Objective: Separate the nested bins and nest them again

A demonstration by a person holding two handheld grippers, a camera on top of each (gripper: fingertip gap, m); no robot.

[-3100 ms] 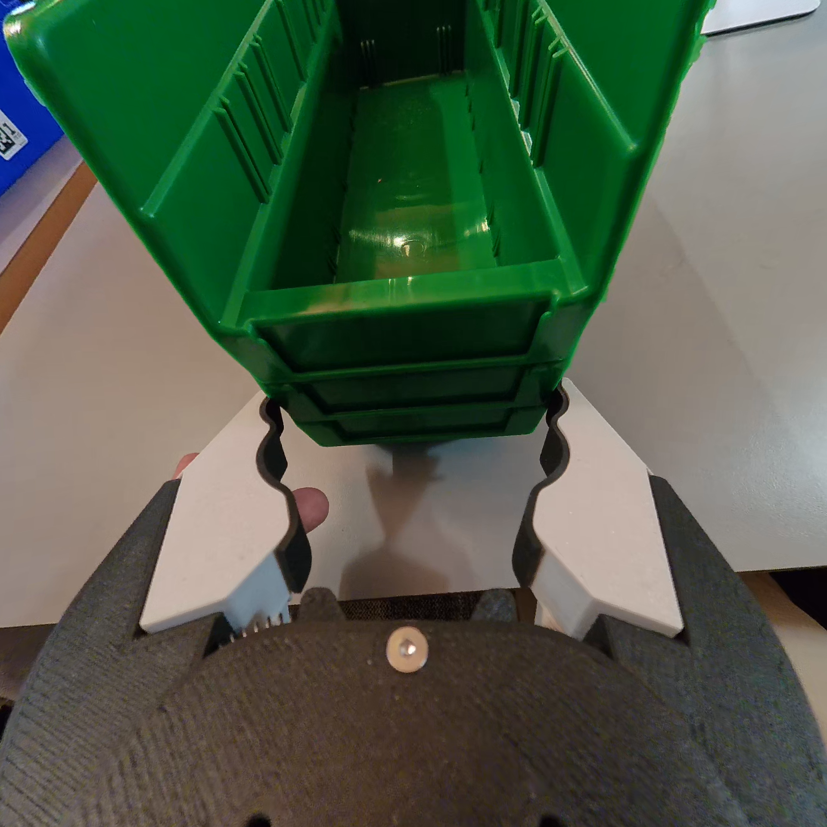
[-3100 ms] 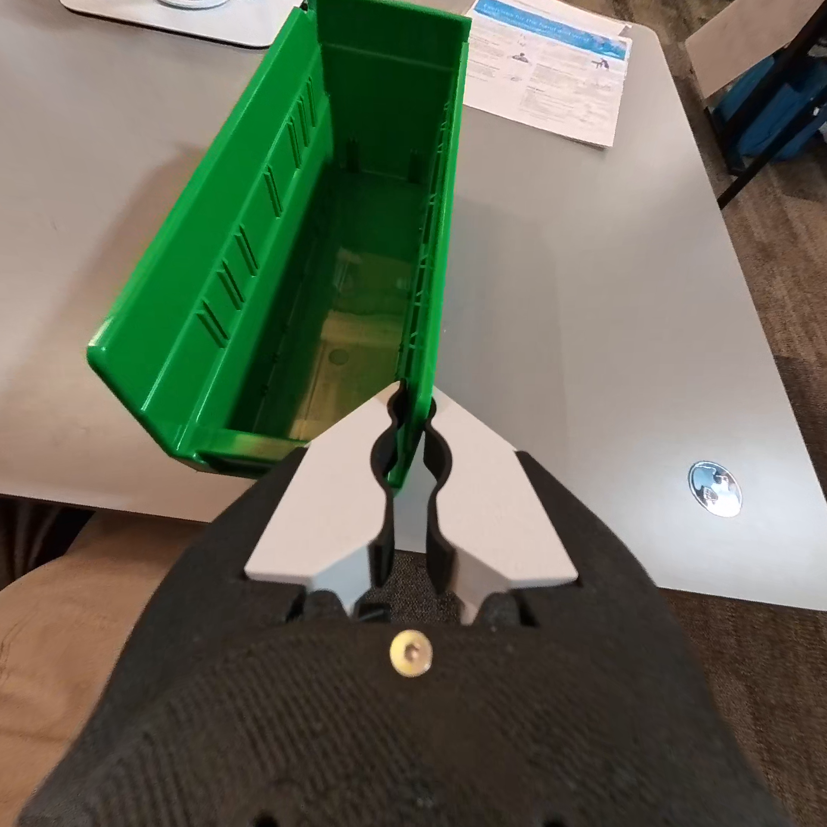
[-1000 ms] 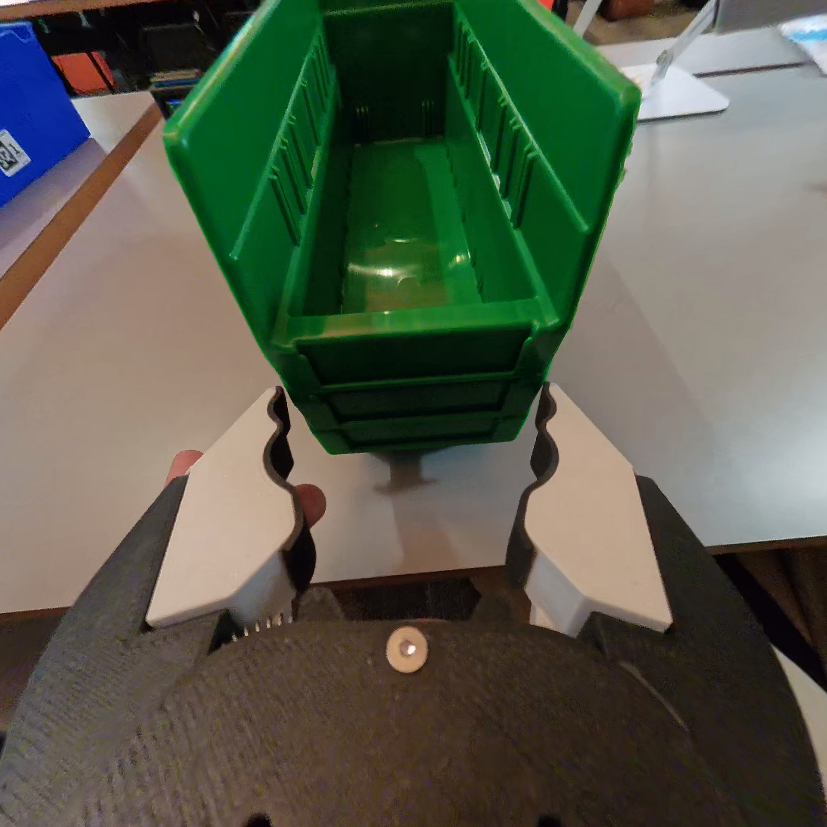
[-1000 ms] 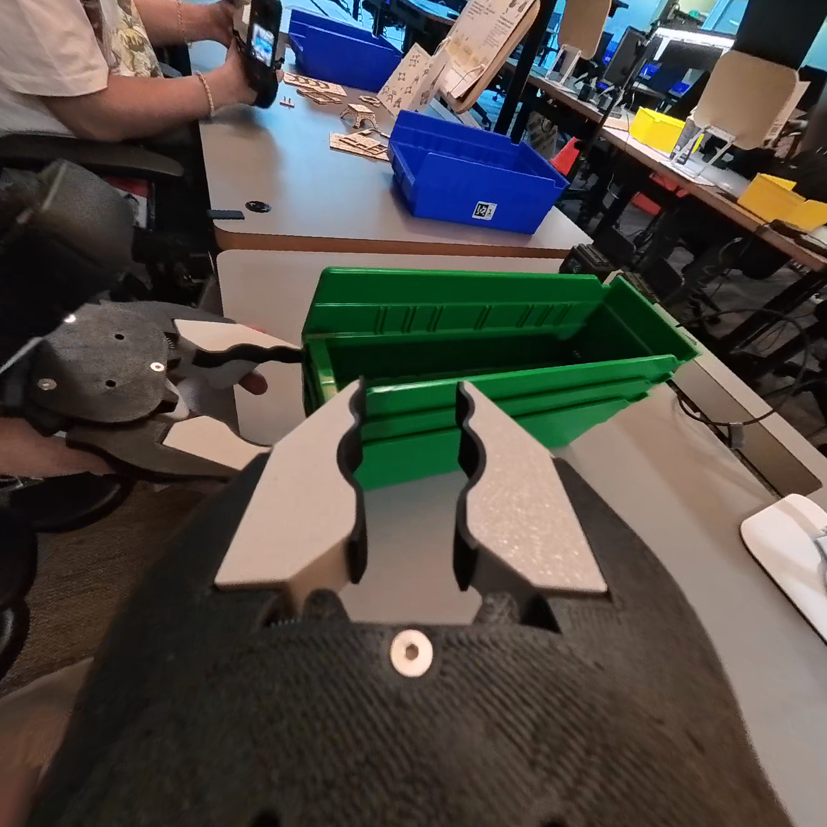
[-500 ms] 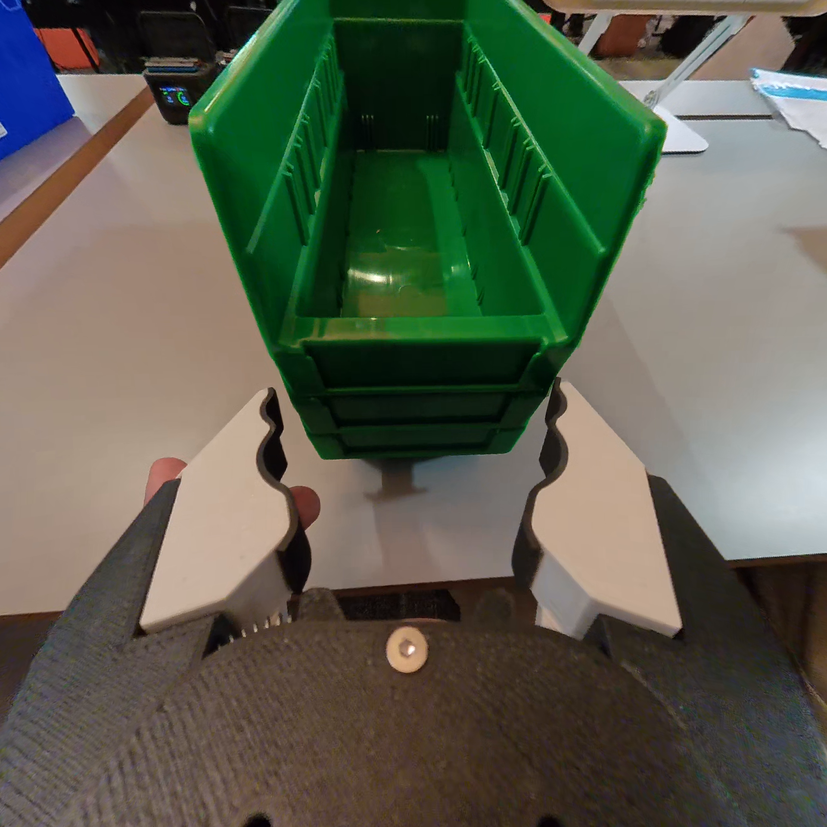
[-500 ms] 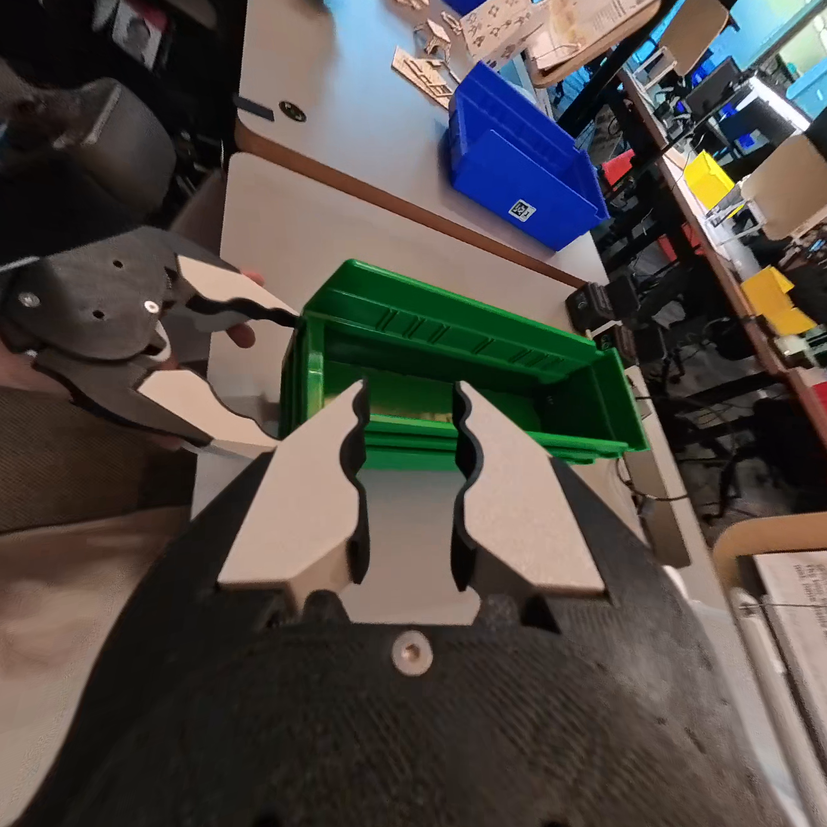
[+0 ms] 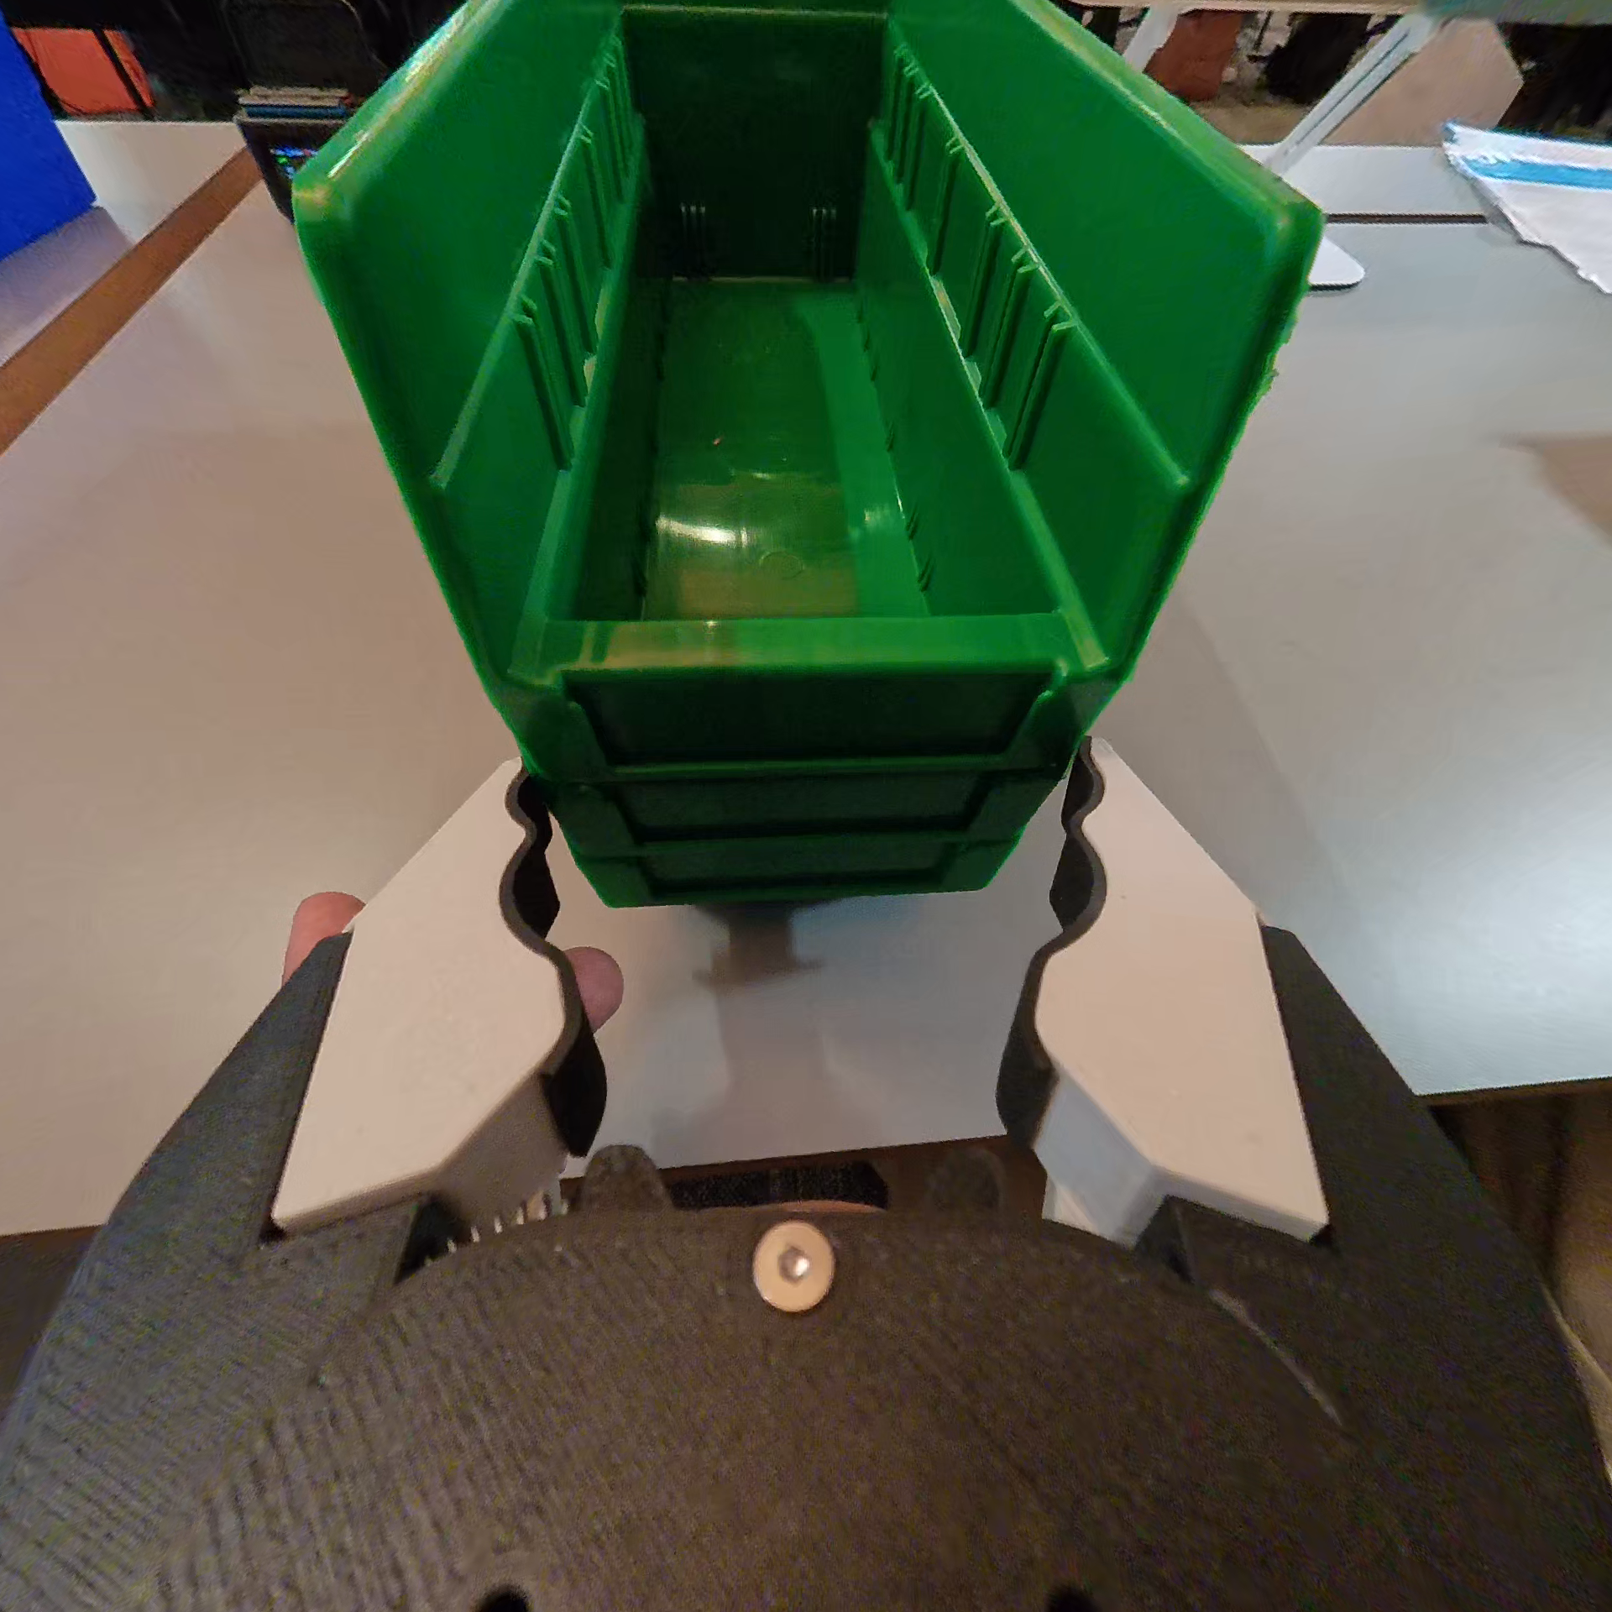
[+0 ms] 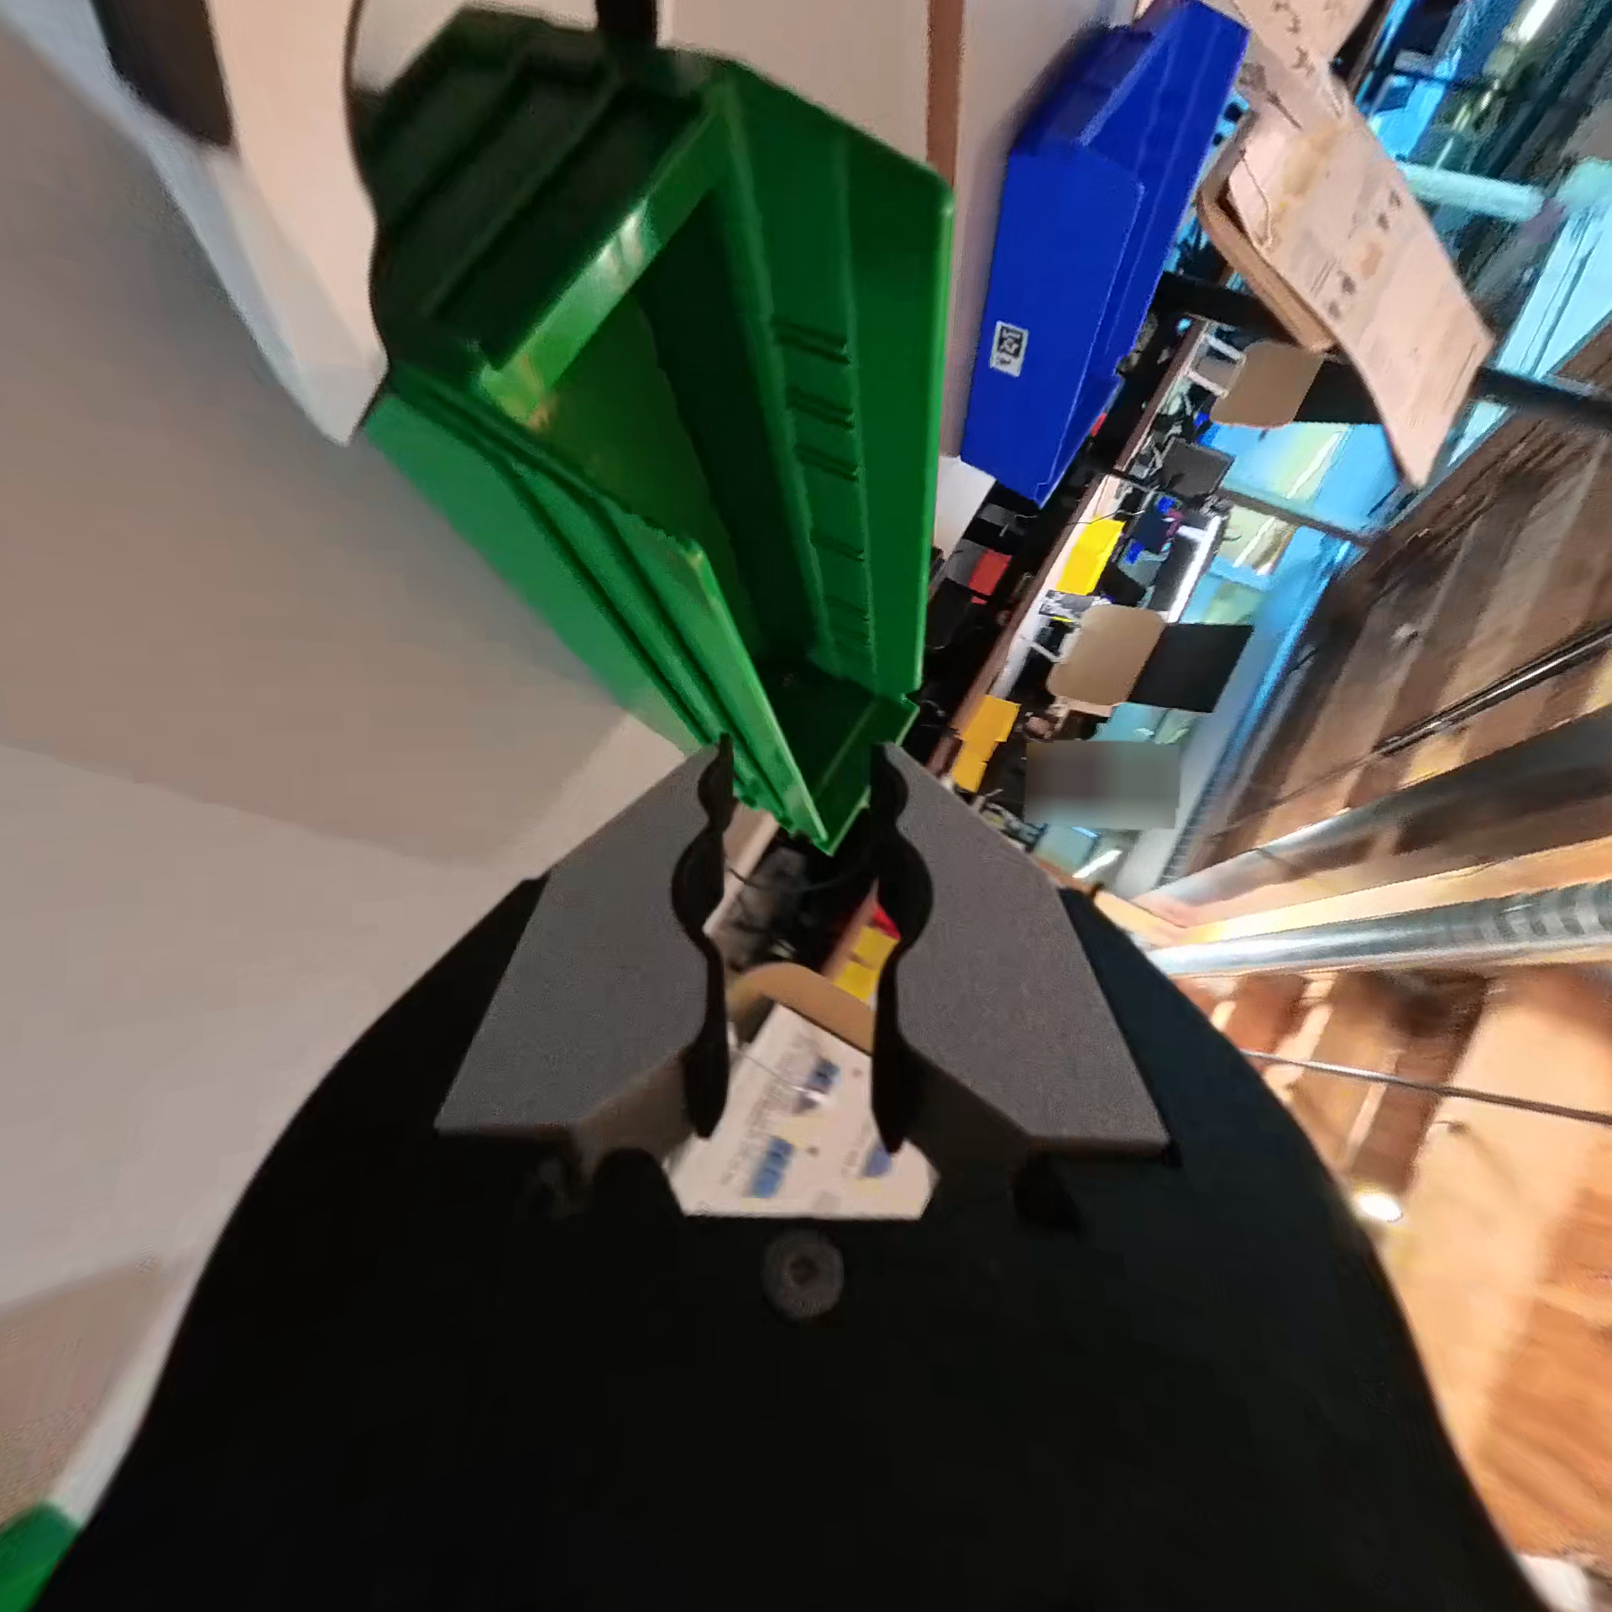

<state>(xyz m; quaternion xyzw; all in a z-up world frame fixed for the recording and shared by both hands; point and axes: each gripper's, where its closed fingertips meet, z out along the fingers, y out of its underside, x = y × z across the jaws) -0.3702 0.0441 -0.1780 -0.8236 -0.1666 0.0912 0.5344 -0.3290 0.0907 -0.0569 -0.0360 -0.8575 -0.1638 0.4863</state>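
Observation:
A stack of nested green bins (image 7: 785,488) stands on the grey table (image 7: 218,611), with three front lips showing one above the other. My left gripper (image 7: 804,781) is open wide, and its fingertips flank the front of the lower bins, close to their sides. In the blurred, rolled right wrist view the same bins (image 8: 611,392) run away from me. My right gripper (image 8: 798,776) is partly open, with a corner of the bins' end wall between its fingertips. Whether the pads touch the plastic I cannot tell.
A person's fingers (image 7: 597,986) show under my left finger. A monitor stand (image 7: 1317,253) and papers (image 7: 1553,201) lie at the back right, and a small device (image 7: 279,166) at the back left. A blue bin (image 8: 1073,262) sits on the neighbouring table.
My right gripper let go of the bin's side wall, opened and swung round to the stack's far end. The tilted stack has come down level. My left gripper stayed open at the front.

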